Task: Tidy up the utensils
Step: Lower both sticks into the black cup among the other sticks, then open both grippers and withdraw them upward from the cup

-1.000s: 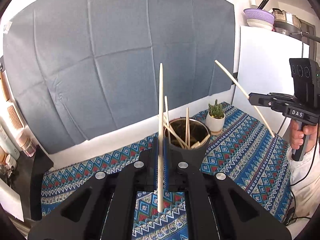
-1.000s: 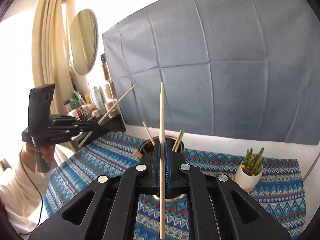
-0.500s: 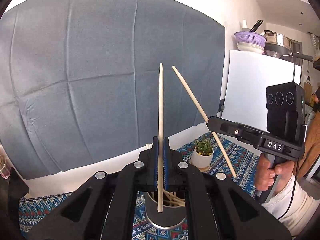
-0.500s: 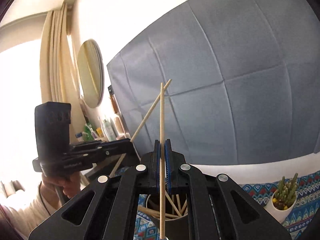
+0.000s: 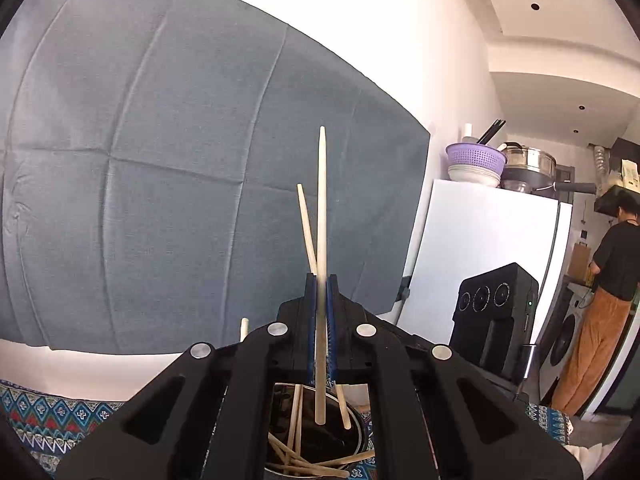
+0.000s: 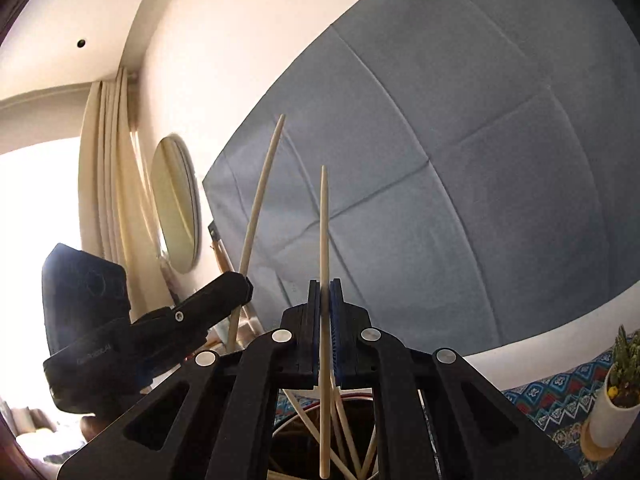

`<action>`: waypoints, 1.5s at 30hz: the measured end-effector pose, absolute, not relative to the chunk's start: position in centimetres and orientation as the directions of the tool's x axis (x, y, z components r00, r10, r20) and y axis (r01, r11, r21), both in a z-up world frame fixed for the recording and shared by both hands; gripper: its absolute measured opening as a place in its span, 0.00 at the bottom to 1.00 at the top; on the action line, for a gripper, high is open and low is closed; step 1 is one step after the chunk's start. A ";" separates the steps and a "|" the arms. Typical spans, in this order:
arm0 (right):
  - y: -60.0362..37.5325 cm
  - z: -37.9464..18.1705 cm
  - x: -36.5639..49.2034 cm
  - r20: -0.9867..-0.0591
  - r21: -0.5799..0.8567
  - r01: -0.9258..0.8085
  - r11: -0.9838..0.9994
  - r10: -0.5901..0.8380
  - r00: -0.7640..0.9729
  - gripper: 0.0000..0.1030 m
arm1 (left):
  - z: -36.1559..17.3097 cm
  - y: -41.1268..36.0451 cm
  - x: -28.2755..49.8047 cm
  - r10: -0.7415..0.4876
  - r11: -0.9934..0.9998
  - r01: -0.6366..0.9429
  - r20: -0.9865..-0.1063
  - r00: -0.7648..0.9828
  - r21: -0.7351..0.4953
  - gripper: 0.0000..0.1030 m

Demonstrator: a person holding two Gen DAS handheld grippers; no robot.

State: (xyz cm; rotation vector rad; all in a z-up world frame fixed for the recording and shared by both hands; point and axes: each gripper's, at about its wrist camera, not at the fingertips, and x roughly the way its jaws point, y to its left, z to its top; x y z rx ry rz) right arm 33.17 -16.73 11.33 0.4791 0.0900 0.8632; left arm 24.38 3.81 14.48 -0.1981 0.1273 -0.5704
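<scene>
Pale wooden chopstick (image 5: 321,240) clamped upright in left gripper (image 5: 320,300) above round metal holder (image 5: 356,432); right gripper (image 6: 325,304) pinches second chopstick (image 6: 324,320) alongside. Loose sticks crowd holder.

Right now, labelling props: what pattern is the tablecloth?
The tablecloth has blue, red and white geometric diamonds, best in the right wrist view.
</scene>
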 end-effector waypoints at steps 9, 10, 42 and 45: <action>-16.4 9.9 33.3 0.151 0.445 -0.710 0.546 0.736 0.660 0.05 | 10.7 4.1 25.5 -0.539 0.821 0.513 -0.045 0.841 -0.252 0.05; -16.2 9.8 33.3 0.149 0.440 -0.710 0.550 0.735 0.662 0.05 | 10.5 3.9 25.7 -0.543 0.820 0.514 -0.059 0.837 -0.250 0.05; -15.2 10.4 29.6 -0.256 0.183 -0.659 0.729 0.683 0.684 0.05 | 9.1 4.2 25.4 -0.513 0.848 0.516 -0.427 0.745 -0.120 0.05; -14.9 10.2 29.5 -0.293 0.163 -0.661 0.733 0.675 0.677 0.05 | 9.6 3.9 25.7 -0.495 0.851 0.515 -0.487 0.720 -0.104 0.05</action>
